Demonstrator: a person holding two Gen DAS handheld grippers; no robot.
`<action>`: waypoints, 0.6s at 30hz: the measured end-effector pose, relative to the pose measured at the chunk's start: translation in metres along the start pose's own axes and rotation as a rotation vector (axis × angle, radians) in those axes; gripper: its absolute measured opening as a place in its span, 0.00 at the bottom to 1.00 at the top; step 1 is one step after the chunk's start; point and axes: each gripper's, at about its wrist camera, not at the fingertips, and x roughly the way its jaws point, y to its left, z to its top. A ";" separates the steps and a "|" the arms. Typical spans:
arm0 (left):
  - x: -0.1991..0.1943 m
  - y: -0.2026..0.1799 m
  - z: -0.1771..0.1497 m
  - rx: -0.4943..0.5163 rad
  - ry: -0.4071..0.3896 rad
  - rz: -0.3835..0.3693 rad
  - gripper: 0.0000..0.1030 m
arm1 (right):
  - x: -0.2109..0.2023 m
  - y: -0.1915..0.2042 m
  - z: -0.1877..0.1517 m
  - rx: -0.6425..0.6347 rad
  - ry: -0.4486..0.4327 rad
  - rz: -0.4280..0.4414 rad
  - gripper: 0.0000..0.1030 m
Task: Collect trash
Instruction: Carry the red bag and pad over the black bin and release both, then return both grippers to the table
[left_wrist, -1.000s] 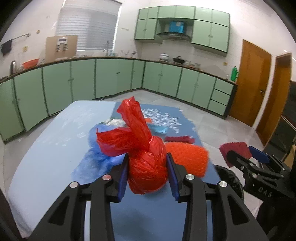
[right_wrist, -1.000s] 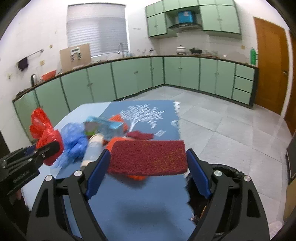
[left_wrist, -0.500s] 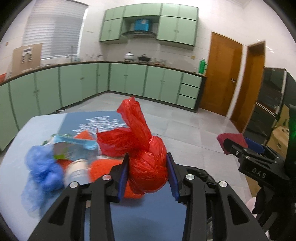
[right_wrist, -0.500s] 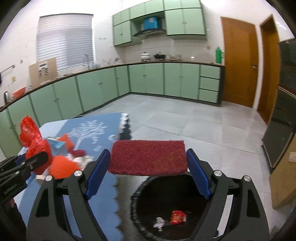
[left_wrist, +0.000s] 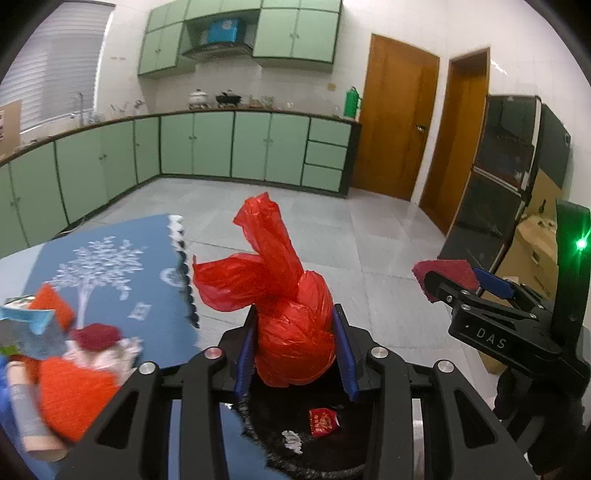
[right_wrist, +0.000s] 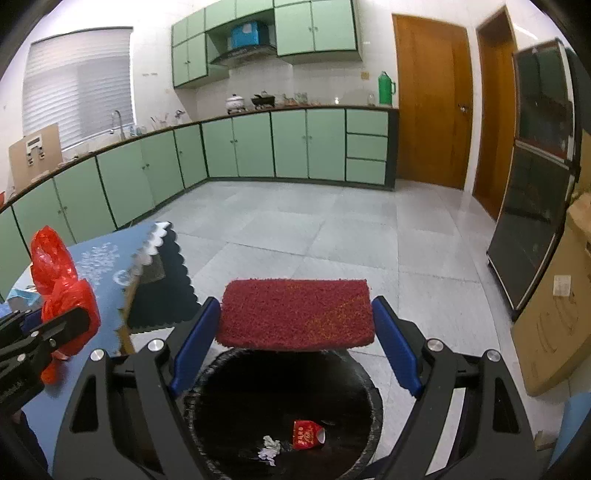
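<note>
The tiled floor lies open from the green cabinets to the wooden doors. On the right a dark cabinet and a cardboard box line the wall.

The table, under a blue cloth with a scalloped edge, sits at the left; that edge ends just beside the bin. The bin is round, black-lined and open-topped, directly below both grippers. At its bottom lie a red wrapper and a white scrap, with bare liner around them.

The right gripper is clamped on a dark red scrub pad, held flat by its two ends over the bin's far rim. The left gripper squeezes a knotted red bag by its round body, tails up, over the bin's near-left rim and close to the cloth's edge. The two grippers are apart, with the floor showing between them.

On the table remain an orange cloth, a small red pad, a blue carton and a tube, bunched together.
</note>
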 end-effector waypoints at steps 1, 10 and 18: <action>0.008 -0.003 -0.001 0.005 0.014 -0.007 0.37 | 0.006 -0.003 -0.002 0.003 0.009 -0.006 0.78; 0.048 -0.017 -0.005 0.013 0.100 -0.066 0.65 | 0.054 -0.028 -0.023 0.026 0.114 -0.031 0.85; 0.015 0.009 -0.001 -0.019 0.058 0.001 0.69 | 0.048 -0.017 -0.022 0.048 0.101 0.029 0.88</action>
